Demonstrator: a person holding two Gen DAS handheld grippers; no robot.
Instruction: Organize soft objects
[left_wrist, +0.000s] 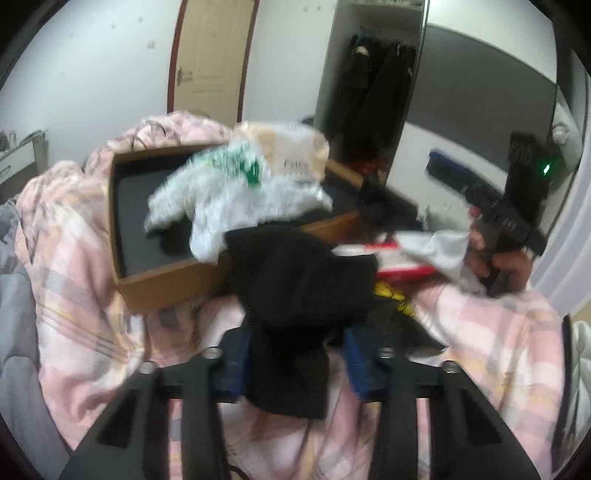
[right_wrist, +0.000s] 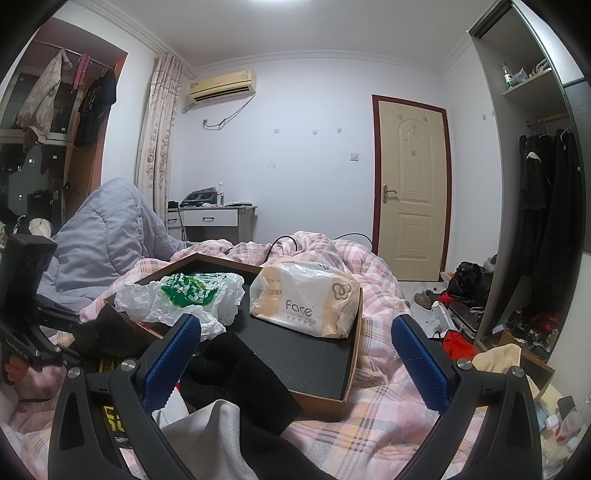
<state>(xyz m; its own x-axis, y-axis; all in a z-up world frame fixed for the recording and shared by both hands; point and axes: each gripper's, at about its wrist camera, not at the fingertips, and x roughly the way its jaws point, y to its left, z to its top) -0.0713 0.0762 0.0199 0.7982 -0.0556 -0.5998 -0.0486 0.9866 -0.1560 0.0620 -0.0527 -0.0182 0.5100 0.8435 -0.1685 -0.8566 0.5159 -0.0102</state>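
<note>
Now, by label:

Left gripper (left_wrist: 295, 354): clamped on black cloth (left_wrist: 295, 280) — lifted near the box's front edge, likely for dropping in.
Right gripper (right_wrist: 295, 347): spread wide, holding nothing, over the box's near corner.
Cardboard box (right_wrist: 352, 354): resting on pink plaid quilt (right_wrist: 388, 402) — collection spot, apparently.
Tissue pack (right_wrist: 306, 295): inside box; reads "Face", "SOFT TISSUE".
Plastic bag (right_wrist: 177, 299): crumpled, draped over box's rim; green print illegible.
</note>
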